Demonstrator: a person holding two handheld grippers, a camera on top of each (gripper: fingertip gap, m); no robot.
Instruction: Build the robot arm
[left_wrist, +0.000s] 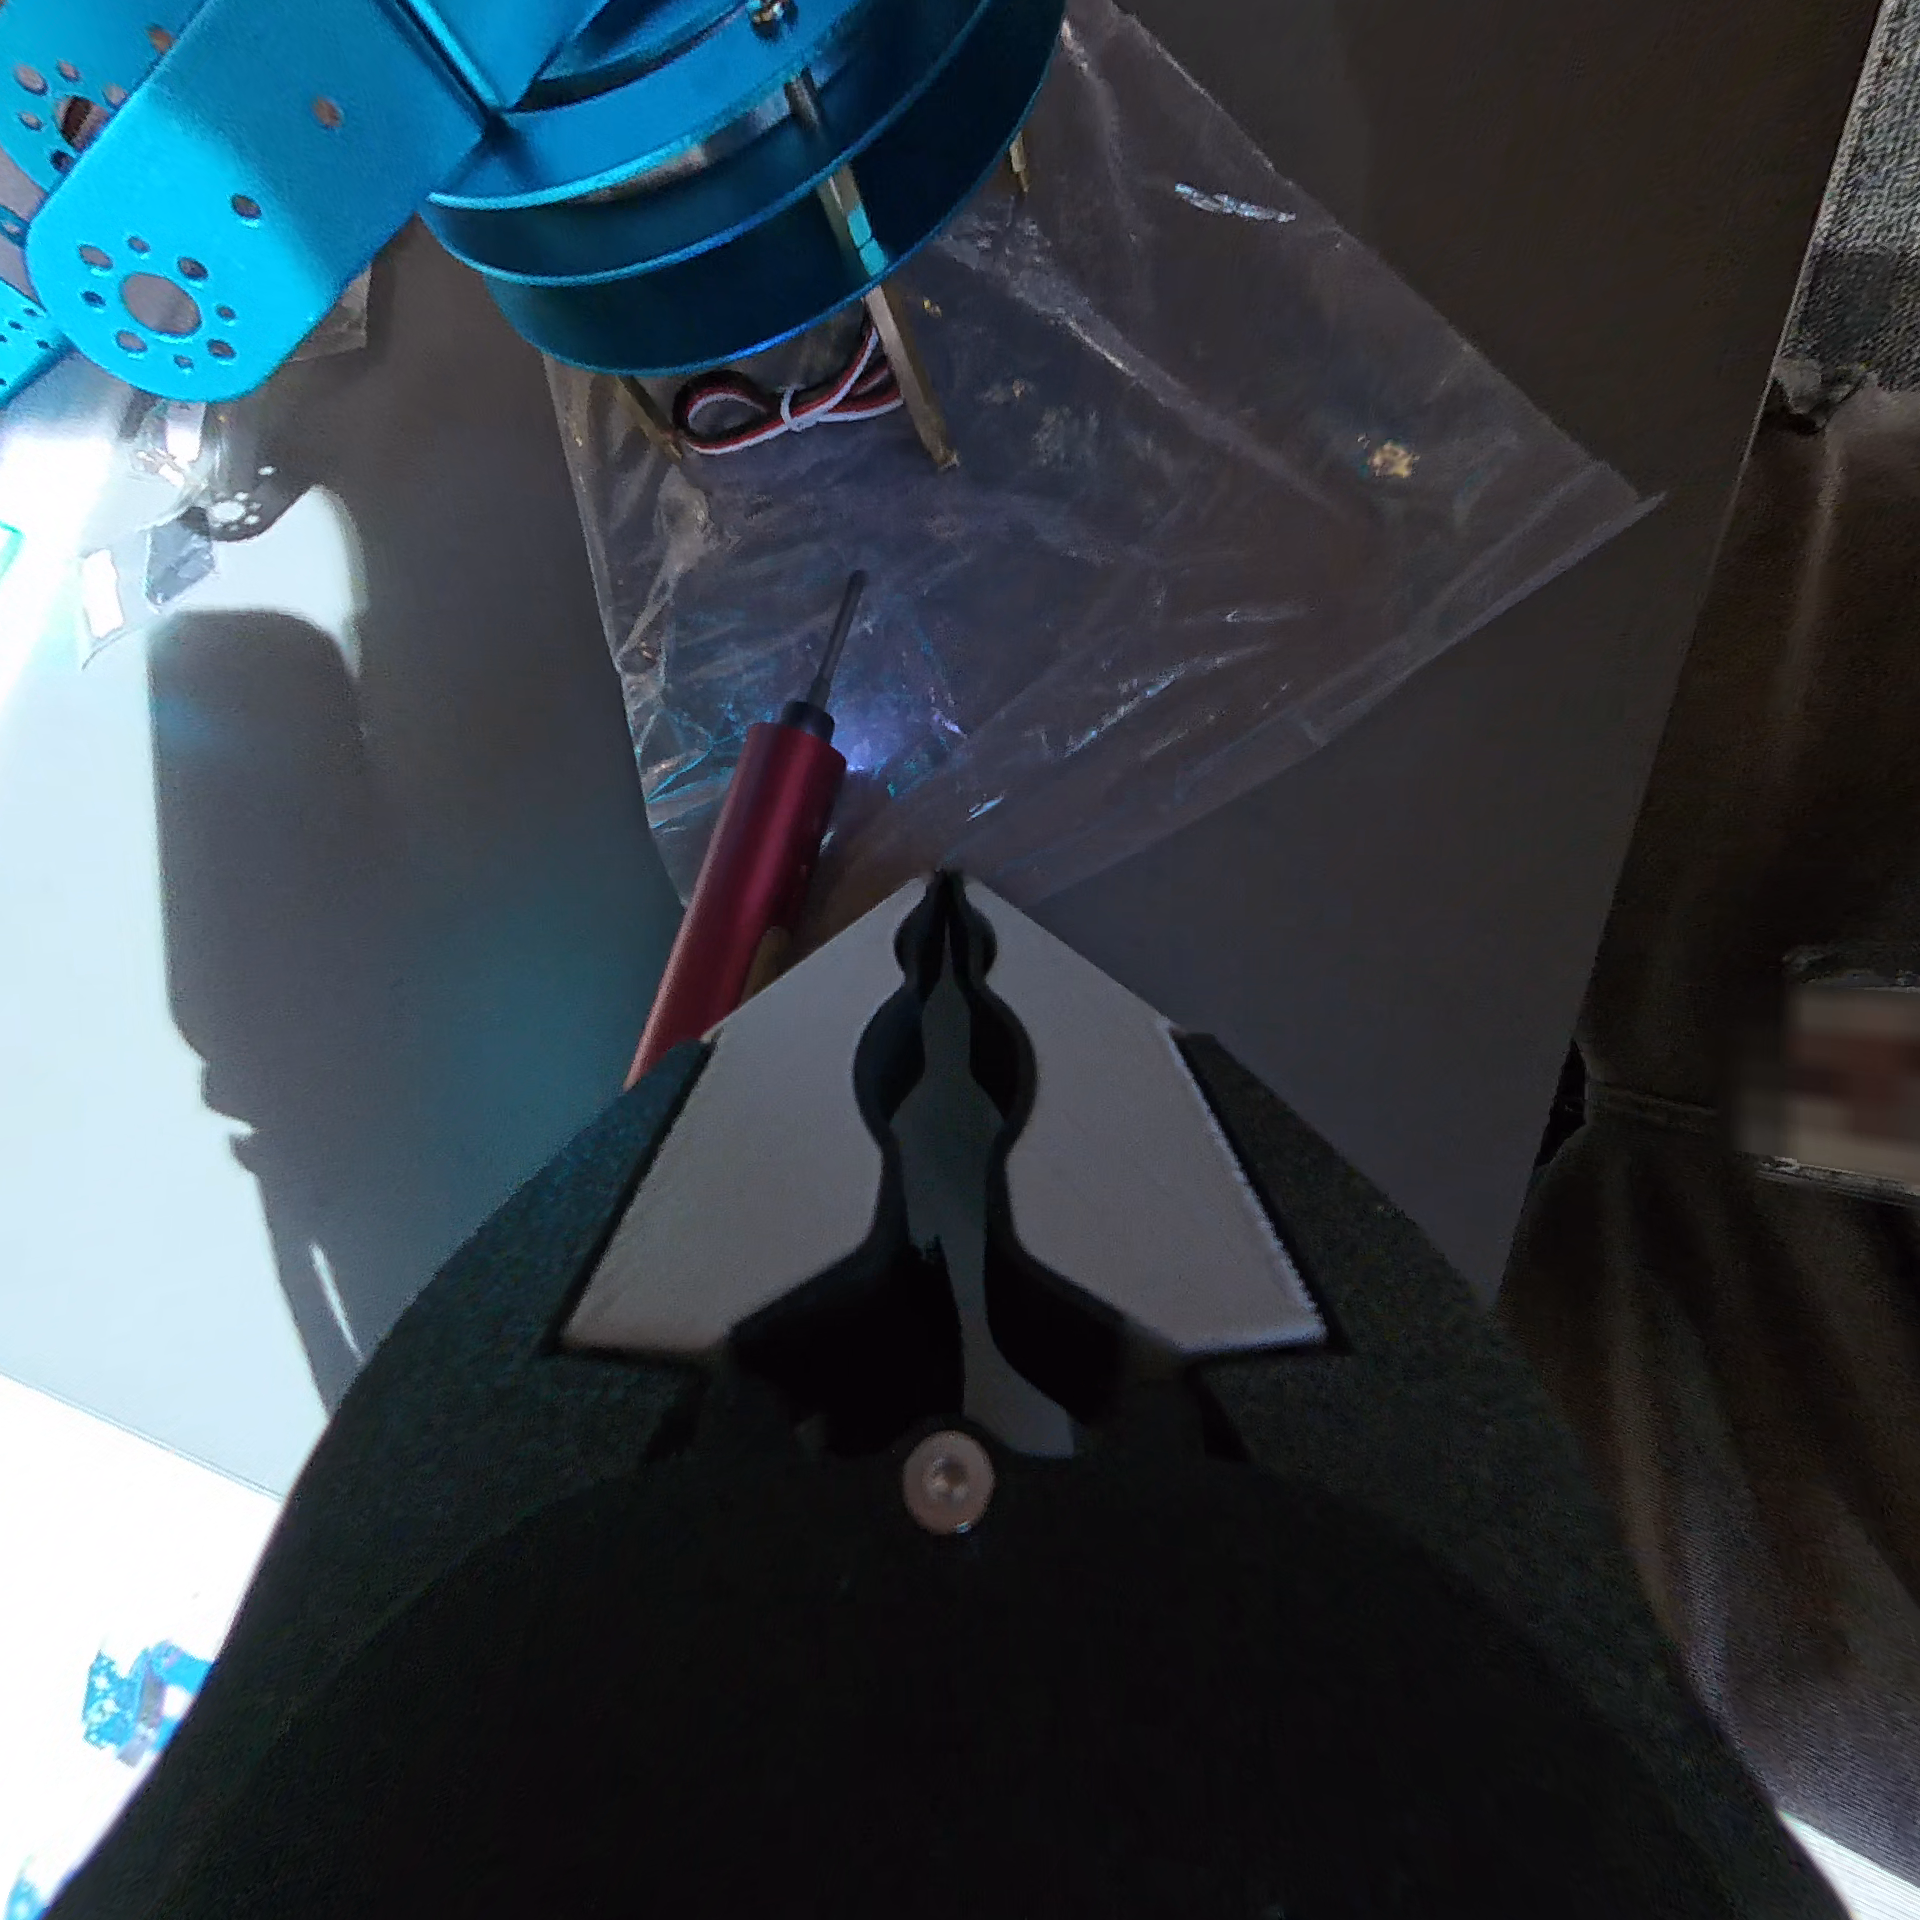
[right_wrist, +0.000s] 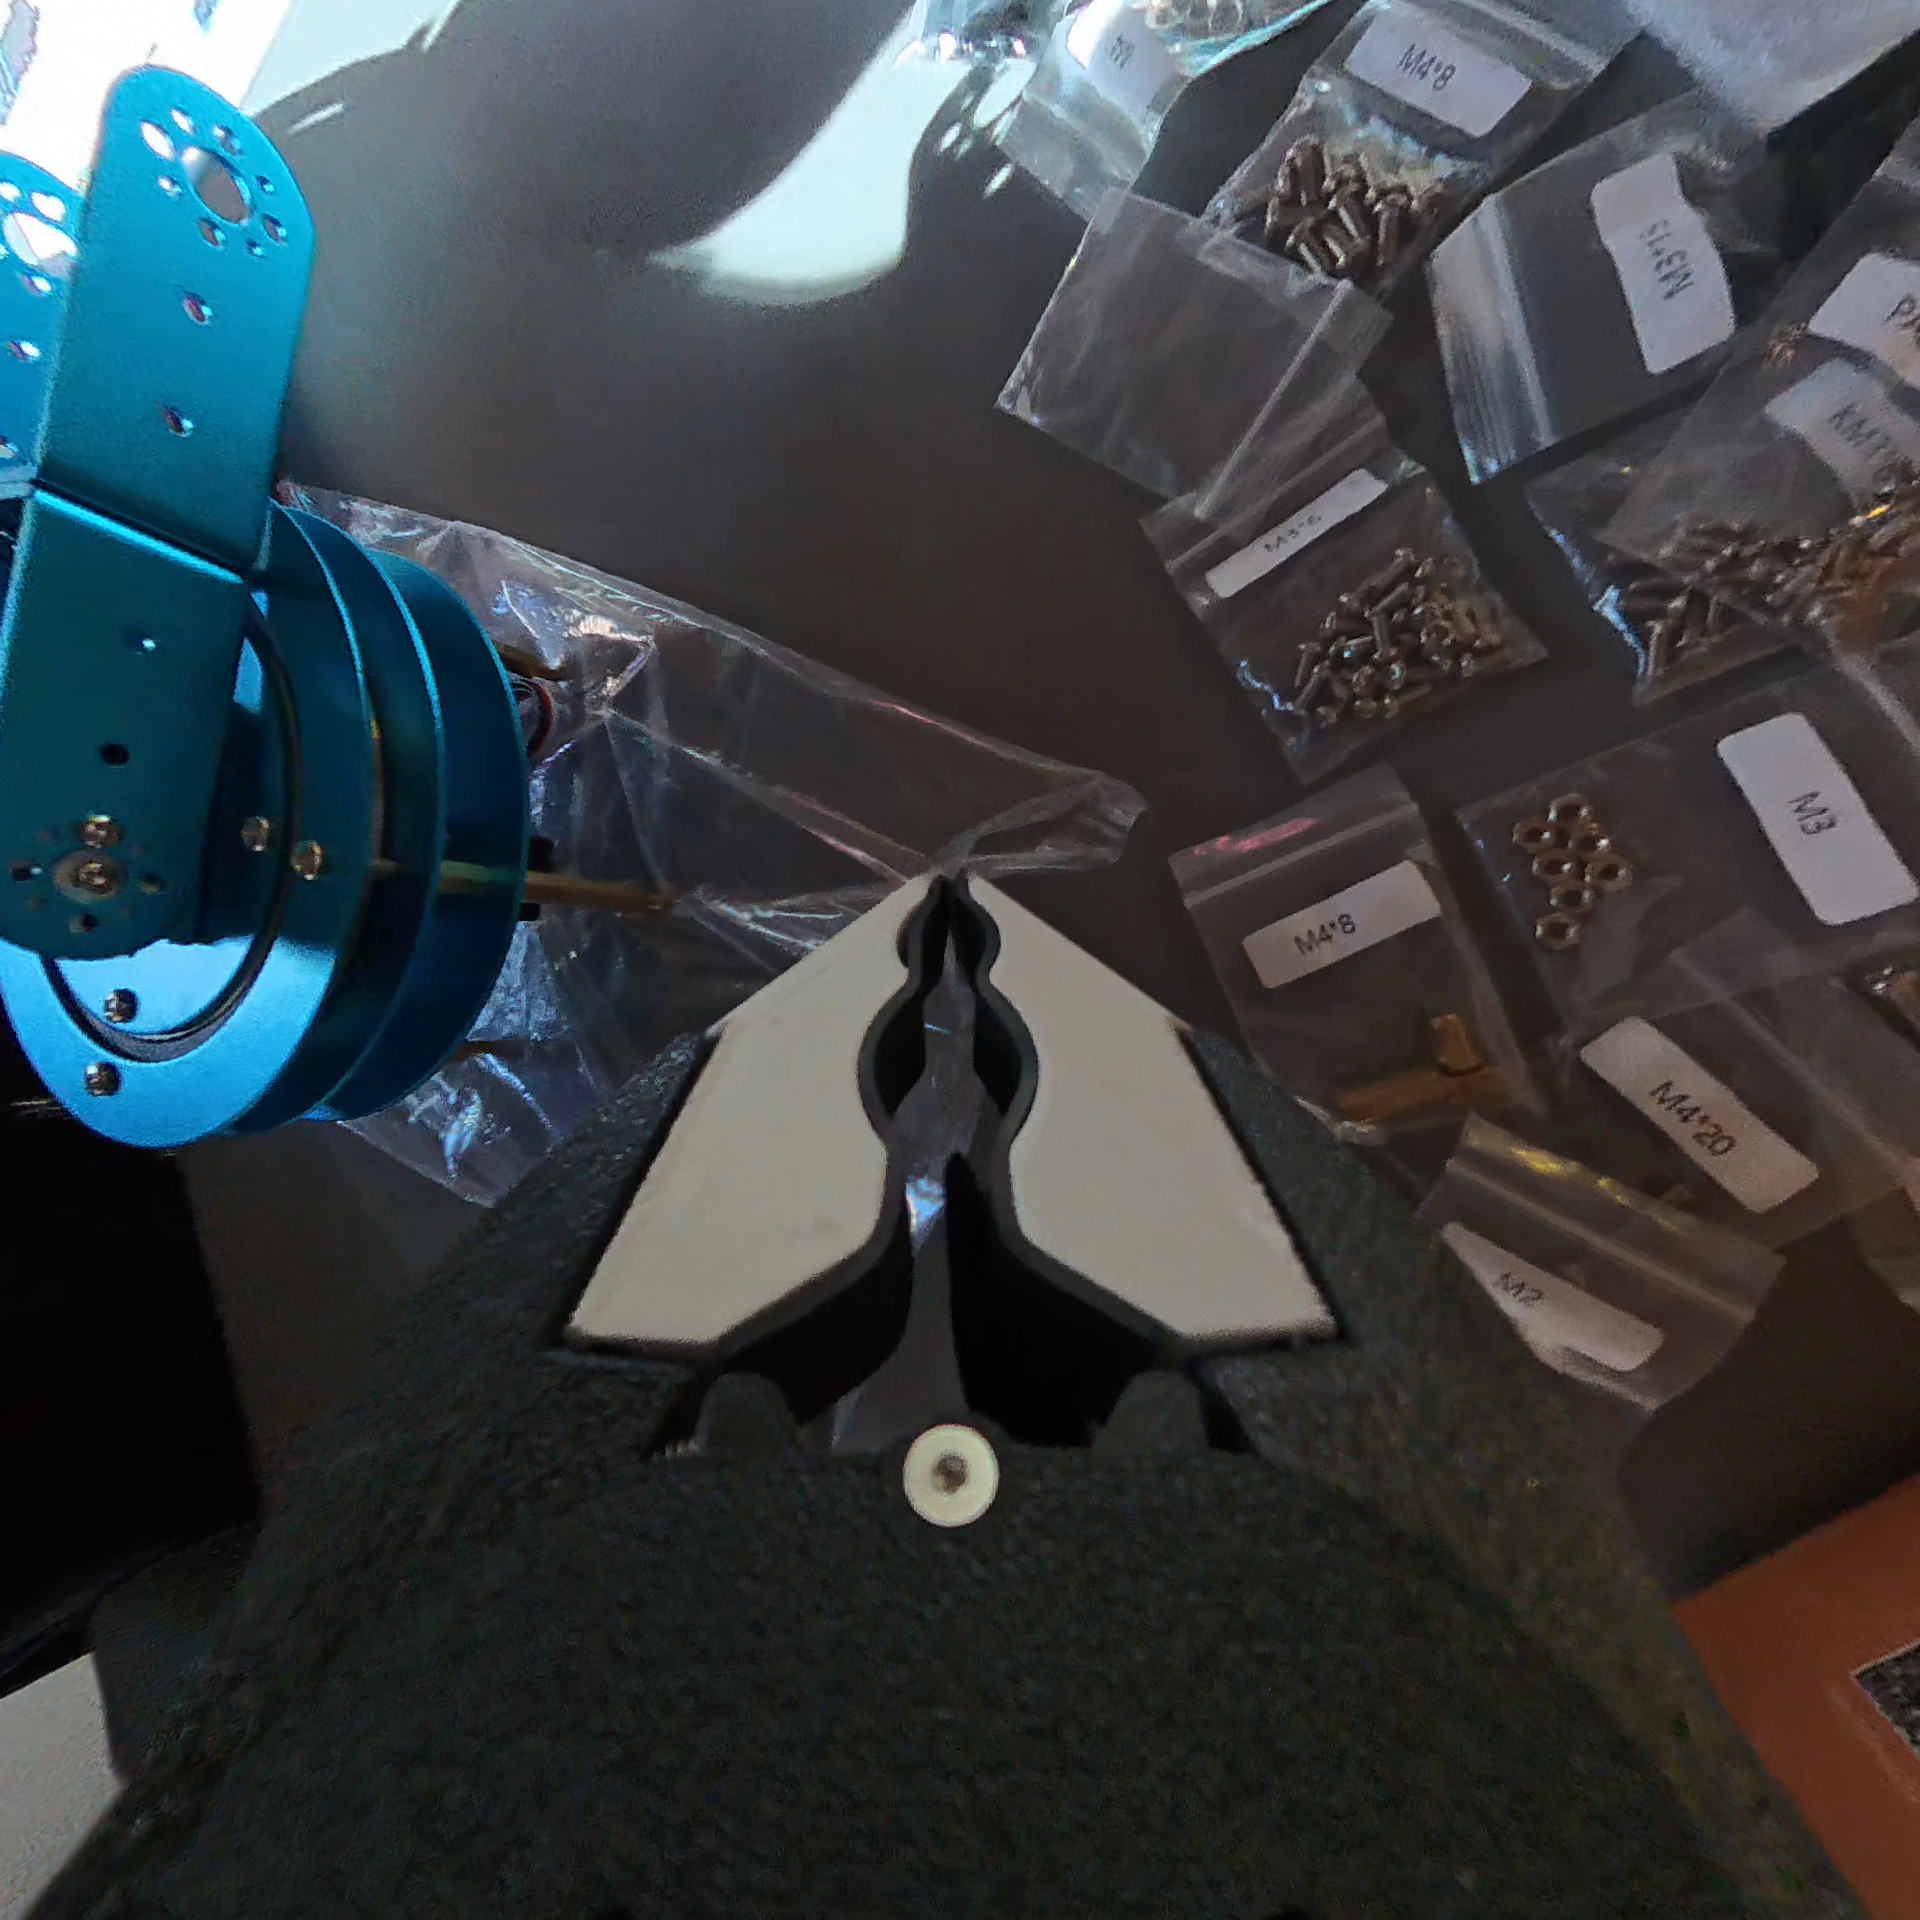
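Pinching an edge of the clear bag (right_wrist: 790, 821), the right gripper (right_wrist: 948, 883) has its fingers closed on the plastic, beside the blue turntable (right_wrist: 312, 831) and small screw bags (right_wrist: 1382, 623). The left gripper (left_wrist: 943, 878) is closed, tips together at the bag's (left_wrist: 1143, 582) corner; whether it grips the plastic is unclear. A red screwdriver (left_wrist: 748, 883) lies just beside it.
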